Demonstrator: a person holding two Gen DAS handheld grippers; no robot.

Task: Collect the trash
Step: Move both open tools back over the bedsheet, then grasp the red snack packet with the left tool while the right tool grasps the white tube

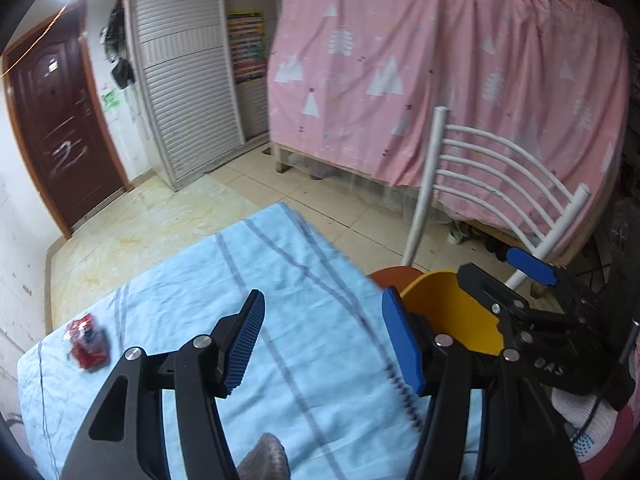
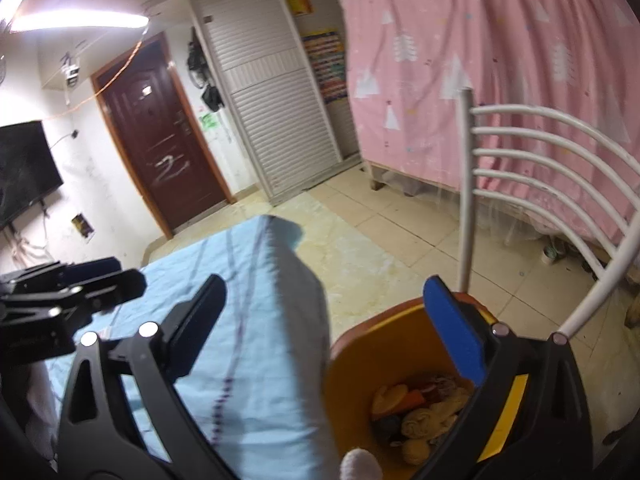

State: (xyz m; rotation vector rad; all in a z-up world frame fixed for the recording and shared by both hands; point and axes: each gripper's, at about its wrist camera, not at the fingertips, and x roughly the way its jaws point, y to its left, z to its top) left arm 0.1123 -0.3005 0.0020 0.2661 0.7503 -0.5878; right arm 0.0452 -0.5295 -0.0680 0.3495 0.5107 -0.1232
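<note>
Left gripper (image 1: 322,344) half spread, empty, above blue striped cloth (image 1: 180,312). Crumpled red wrapper (image 1: 88,342) lies on cloth well to its left, ahead; long axis unclear through blur. Right gripper (image 2: 336,328) spread wide, empty, over yellow plastic bin (image 2: 352,376), farther from wrapper; left hand likely fetches.

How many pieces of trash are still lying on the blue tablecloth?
1. A crumpled red wrapper lies near the tablecloth's left corner in the left wrist view. The jaws hide part of the cloth, so more may be hidden. Other trash already sits inside the yellow bin.
</note>
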